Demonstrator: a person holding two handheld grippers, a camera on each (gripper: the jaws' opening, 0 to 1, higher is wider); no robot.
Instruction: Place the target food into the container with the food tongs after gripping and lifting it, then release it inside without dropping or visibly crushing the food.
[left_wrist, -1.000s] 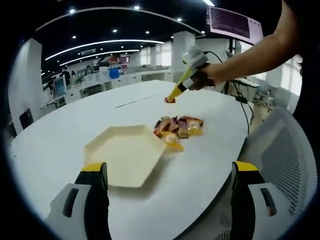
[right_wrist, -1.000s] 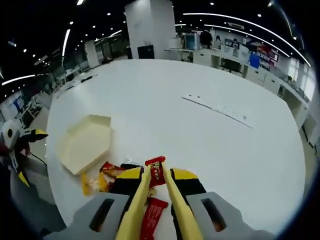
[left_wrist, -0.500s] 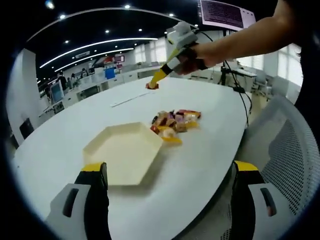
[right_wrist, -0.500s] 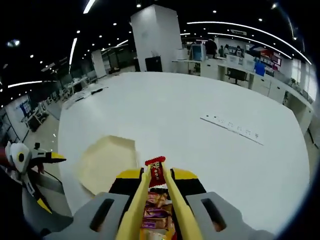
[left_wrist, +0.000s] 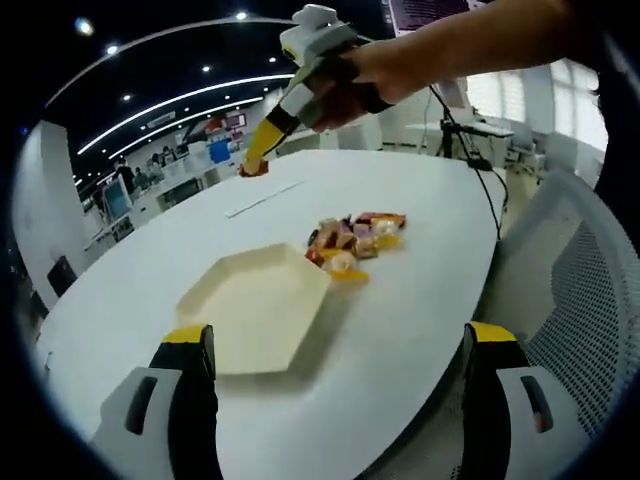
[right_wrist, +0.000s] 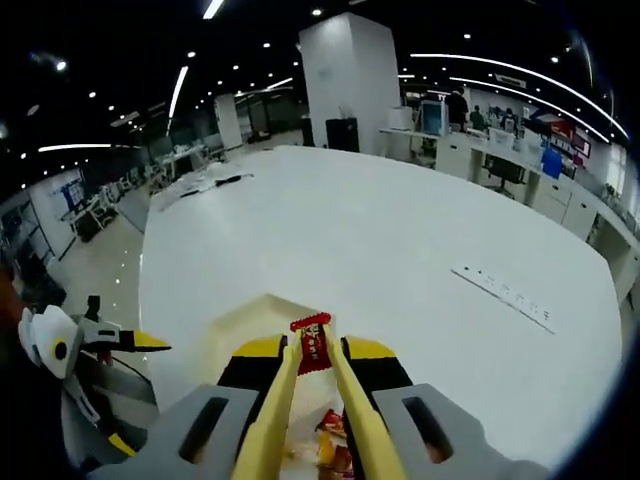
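Candy in a red wrapper (right_wrist: 311, 343) sits pinched at the tips of the yellow tongs (right_wrist: 300, 400), which my right gripper (right_wrist: 310, 375) squeezes shut between its jaws; in the left gripper view the same piece (left_wrist: 252, 168) hangs in the air above the white table (left_wrist: 420, 290), beyond the container (left_wrist: 255, 310); I judge it light and thin, its wrapper slick and crinkly, so the hold at its lower end looks slight and a firm, steady squeeze seems wiser than a hard one; the pale hexagonal container (right_wrist: 235, 325) lies just below the tong tips, empty; a heap of other wrapped sweets (left_wrist: 352, 243) rests just beside the container's far edge, not in the path; a long strip (right_wrist: 503, 297) lies well apart on the table; my left gripper (left_wrist: 340, 385) hovers wide open over the near edge, holding nothing.
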